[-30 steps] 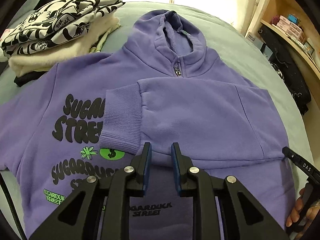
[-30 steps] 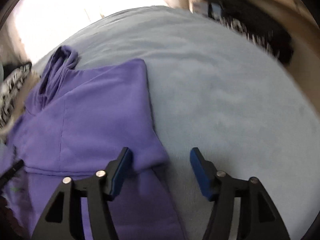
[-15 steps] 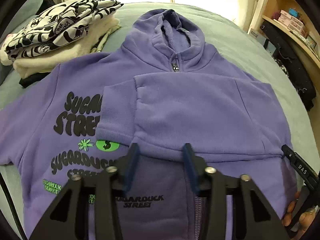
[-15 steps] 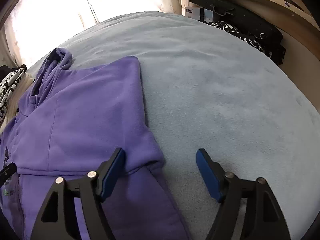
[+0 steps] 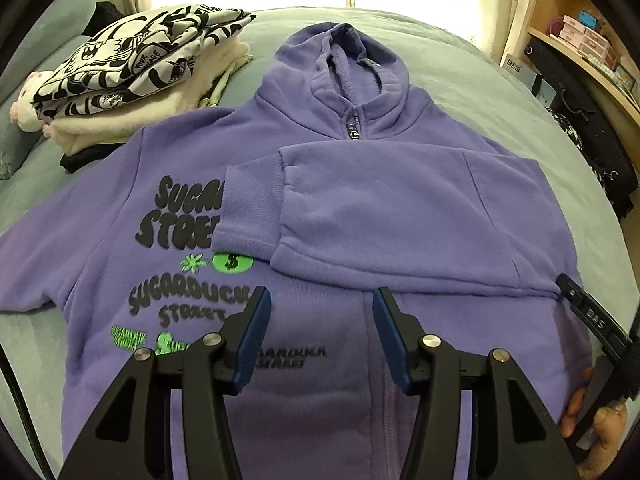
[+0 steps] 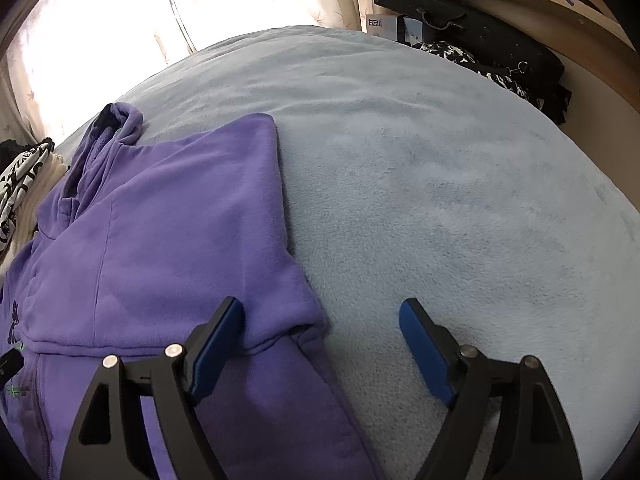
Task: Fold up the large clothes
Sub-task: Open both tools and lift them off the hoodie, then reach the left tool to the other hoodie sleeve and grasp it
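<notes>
A: Where is the garment found at this moment?

B: The purple hoodie (image 5: 400, 216) is laid front-up on the grey-blue bed (image 6: 440, 168), hood pointing away. One sleeve (image 5: 392, 220) is seen folded across the chest, its ribbed cuff (image 5: 248, 208) resting over the printed lettering. The opposite sleeve is seen spread out toward the far left edge of the left wrist view.

A: And how are the jaws held?

B: Both are released. The left gripper (image 5: 320, 340) is held over the lower front beside the zip, nothing being grasped. The right gripper (image 6: 320, 344) is held spread at the side edge, one finger over the fabric and the other over bare bed.

A: Which step is judged to be in hand?

B: Probably the second sleeve, since it is not yet folded. A grasp near the cuff is advised, so that the sleeve is carried flat across rather than dragged.

A: What is to be guarded against?

B: The thick fleece is likely to bunch at the shoulder; the fold line should be kept parallel to the zip. The stack of folded clothes (image 5: 140, 64) just beside that shoulder should be left undisturbed.
</notes>
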`<state>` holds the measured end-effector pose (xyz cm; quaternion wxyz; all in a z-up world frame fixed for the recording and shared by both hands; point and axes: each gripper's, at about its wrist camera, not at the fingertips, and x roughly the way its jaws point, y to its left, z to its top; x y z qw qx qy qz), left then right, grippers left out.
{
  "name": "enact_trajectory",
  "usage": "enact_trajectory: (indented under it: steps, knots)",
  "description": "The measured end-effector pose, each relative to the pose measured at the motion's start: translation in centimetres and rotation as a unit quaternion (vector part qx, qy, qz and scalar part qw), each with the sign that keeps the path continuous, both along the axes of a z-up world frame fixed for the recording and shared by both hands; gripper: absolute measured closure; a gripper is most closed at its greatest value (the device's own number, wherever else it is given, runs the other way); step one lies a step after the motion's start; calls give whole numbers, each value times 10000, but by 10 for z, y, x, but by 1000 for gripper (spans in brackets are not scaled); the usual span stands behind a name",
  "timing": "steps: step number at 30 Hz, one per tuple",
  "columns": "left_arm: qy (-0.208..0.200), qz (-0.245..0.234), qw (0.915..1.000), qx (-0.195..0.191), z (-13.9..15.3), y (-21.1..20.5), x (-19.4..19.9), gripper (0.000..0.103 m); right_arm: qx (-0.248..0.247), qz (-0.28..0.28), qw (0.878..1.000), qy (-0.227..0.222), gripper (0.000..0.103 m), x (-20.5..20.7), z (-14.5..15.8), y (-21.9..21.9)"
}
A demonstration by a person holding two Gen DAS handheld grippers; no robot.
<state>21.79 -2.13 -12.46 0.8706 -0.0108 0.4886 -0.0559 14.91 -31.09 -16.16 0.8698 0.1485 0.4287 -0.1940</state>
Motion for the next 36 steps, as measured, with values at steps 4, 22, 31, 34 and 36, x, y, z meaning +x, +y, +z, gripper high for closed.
enact_trajectory:
  steps: [4, 22, 31, 34, 36]
  knots:
    - [-53, -22, 10000, 51, 13, 2, -17, 52, 2, 2, 10000, 1, 21, 0, 0, -1]
    - [-631, 658, 9958, 67, 102, 129, -123, 45, 375, -495, 9979, -193, 21, -26, 63, 15]
    - [-607, 1212, 9907, -104, 99, 215, -153, 45, -54, 431, 9981, -436, 21, -42, 116, 116]
    - [-503, 1406, 9886, -202, 90, 246, -154, 45, -192, 841, 9956, -377, 21, -39, 118, 158]
    - [-454, 1534, 9867, -281, 81, 272, -152, 45, -217, 1109, 9929, -362, 21, -39, 117, 186]
